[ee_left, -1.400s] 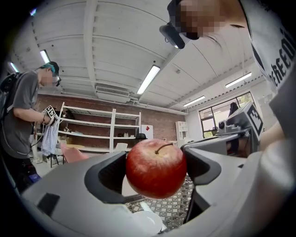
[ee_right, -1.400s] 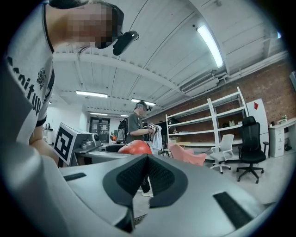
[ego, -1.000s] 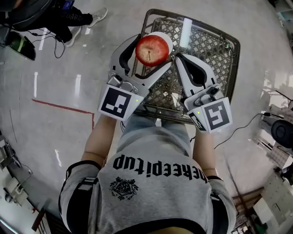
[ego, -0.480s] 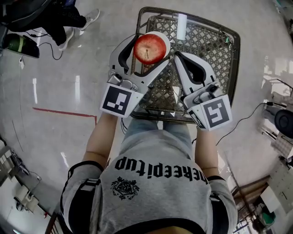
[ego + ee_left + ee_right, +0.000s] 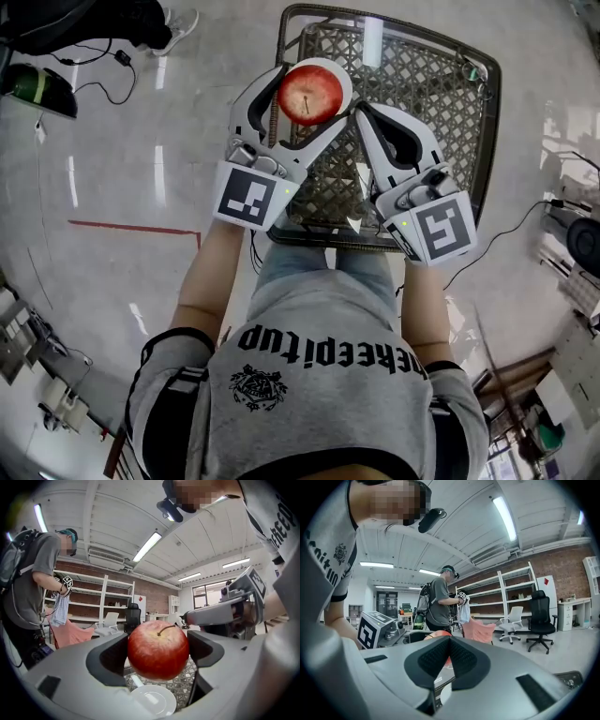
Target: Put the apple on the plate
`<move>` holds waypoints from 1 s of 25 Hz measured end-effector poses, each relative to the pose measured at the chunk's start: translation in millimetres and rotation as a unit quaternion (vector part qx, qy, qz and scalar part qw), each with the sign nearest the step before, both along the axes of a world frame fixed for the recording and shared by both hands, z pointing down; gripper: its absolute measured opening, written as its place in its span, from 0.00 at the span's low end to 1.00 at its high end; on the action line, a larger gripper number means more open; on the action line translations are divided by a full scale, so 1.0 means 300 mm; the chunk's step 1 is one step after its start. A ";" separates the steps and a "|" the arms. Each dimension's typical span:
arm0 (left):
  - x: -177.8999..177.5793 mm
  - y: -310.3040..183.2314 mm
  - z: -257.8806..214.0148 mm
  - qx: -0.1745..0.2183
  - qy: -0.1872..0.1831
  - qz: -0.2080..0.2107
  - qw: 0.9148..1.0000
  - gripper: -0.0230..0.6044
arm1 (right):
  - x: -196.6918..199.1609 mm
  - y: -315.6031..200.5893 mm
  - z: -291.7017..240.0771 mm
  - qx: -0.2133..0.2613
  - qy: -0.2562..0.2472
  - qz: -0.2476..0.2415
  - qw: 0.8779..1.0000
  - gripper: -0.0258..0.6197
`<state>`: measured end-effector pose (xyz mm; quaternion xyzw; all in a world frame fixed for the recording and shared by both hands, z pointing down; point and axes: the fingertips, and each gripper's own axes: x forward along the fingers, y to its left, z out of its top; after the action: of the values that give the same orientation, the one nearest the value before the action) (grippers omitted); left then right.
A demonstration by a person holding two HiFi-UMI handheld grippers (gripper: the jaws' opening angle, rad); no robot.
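Left tool [image 5: 158,652]: jaws clamped on the apple, one dark pad on each side of it; held over the left edge of the surface.
Apple [image 5: 310,94]: red, stem showing, gripped at its sides and held in the air above the plate; in the left gripper view a strip of mesh shows between the two, so it is not resting there.
Plate [image 5: 152,700]: small, white and round, lying flat on the surface near its left edge, directly under the apple.
Right tool [image 5: 449,660]: jaws pressed together with nothing between them; its tip is just beside the apple's right side, over the middle of the surface.
Surface [image 5: 427,89]: metal lattice top in a dark frame, in front of the person.
Floor [image 5: 112,169]: pale and glossy, with a red line [image 5: 131,225] left of the surface.
Background: a second person [image 5: 28,588] with a backpack stands by shelves [image 5: 89,597] against a brick wall; a black chair [image 5: 540,616] stands nearby.
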<state>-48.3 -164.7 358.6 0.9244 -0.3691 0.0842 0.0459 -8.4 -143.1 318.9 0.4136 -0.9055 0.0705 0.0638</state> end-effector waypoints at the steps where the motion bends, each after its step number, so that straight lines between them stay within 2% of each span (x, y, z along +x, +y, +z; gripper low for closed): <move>1: 0.000 -0.002 0.009 -0.003 0.000 0.000 1.000 0.73 | -0.002 -0.002 0.004 -0.002 0.001 0.000 1.000 0.04; 6: -0.005 -0.027 0.059 -0.018 0.009 -0.003 1.000 0.73 | -0.013 -0.014 0.040 -0.011 0.008 -0.001 1.000 0.04; 13: 0.032 -0.012 0.101 -0.024 -0.003 -0.001 1.000 0.73 | 0.009 0.020 0.061 -0.025 0.012 0.000 1.000 0.04; 22: 0.021 -0.092 0.285 -0.049 -0.002 0.003 0.999 0.73 | -0.027 -0.046 0.185 -0.046 0.017 -0.002 0.999 0.04; 25: 0.032 -0.104 0.313 -0.037 -0.004 0.008 0.999 0.73 | -0.024 -0.042 0.200 -0.051 0.022 -0.002 0.998 0.04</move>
<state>-38.9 -196.0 452.6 0.9244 -0.3590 0.1022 0.0782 -15.5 -155.8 378.8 0.4098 -0.8998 0.1072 0.1044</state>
